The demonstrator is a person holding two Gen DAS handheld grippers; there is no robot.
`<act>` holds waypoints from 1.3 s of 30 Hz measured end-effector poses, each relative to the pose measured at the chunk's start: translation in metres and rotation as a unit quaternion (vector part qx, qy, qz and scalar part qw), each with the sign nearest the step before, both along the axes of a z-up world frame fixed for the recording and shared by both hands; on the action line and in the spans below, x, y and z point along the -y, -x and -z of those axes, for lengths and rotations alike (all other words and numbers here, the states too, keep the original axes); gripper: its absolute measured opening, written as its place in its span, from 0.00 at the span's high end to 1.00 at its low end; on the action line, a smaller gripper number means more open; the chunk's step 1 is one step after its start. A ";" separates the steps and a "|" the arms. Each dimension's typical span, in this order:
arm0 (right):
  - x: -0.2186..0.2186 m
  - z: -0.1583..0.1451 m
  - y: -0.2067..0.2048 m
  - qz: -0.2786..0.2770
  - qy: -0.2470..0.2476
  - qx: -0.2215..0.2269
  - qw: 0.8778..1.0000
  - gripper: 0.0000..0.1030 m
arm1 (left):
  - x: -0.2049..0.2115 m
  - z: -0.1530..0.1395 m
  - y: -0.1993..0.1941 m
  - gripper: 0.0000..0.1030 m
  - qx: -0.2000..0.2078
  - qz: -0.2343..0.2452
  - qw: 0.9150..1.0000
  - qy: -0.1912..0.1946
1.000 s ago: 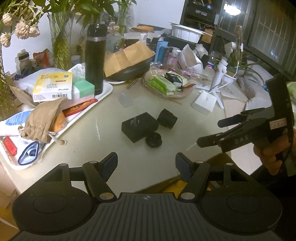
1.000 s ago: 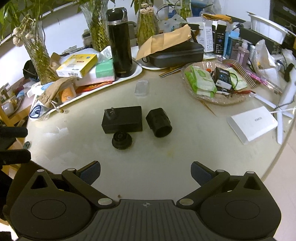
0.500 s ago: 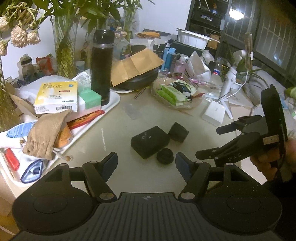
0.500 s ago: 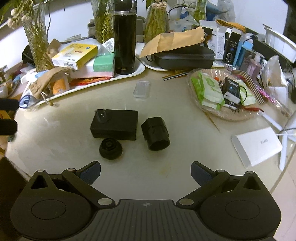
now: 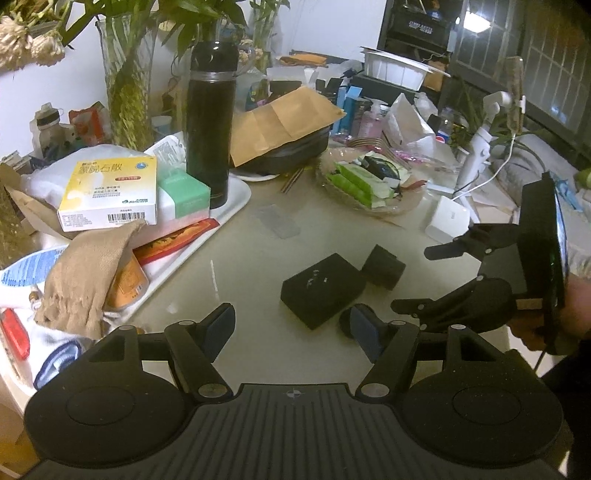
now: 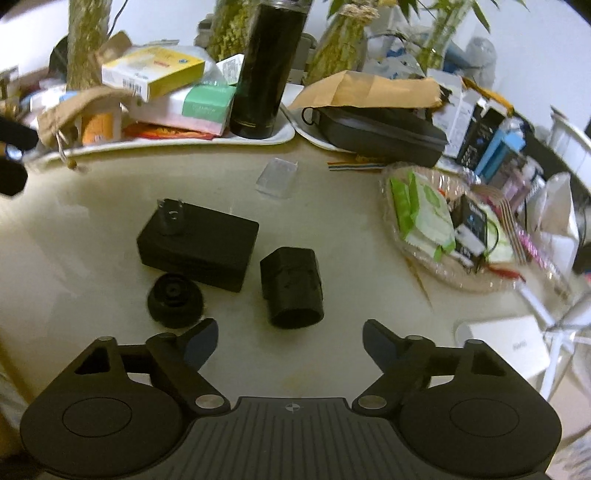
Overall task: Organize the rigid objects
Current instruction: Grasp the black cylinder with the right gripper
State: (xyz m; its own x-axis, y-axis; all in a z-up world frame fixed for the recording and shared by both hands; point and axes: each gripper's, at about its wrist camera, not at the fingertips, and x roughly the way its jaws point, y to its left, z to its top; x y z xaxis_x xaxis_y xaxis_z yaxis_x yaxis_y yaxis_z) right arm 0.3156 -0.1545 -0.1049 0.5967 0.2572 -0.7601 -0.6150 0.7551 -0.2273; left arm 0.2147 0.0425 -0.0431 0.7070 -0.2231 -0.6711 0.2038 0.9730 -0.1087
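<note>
step: approach | right tool (image 6: 290,341): spread, jaws just closing, empty | left tool (image 5: 291,328): spread, empty | black tube (image 6: 291,286): on tabletop (image 6: 92,206) beside black box (image 6: 199,243); stiff, light; grip across sides

White wall (image 5: 332,26), dark barred window (image 5: 546,62) (lamp glare), pale round table (image 6: 92,229).
</note>
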 end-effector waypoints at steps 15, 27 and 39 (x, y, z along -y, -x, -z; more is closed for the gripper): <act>-0.024 0.020 -0.019 -0.049 0.042 0.053 0.997 0.46 | 0.004 0.017 -0.023 0.33 -0.002 0.031 0.999 -0.038; -0.010 0.013 -0.031 -0.018 -0.004 -0.005 1.000 0.58 | 0.018 0.035 -0.045 0.33 -0.019 0.114 0.990 -0.081; 0.017 -0.013 -0.016 0.024 -0.057 -0.068 0.996 0.58 | 0.026 0.061 -0.073 0.33 -0.024 0.161 0.980 -0.118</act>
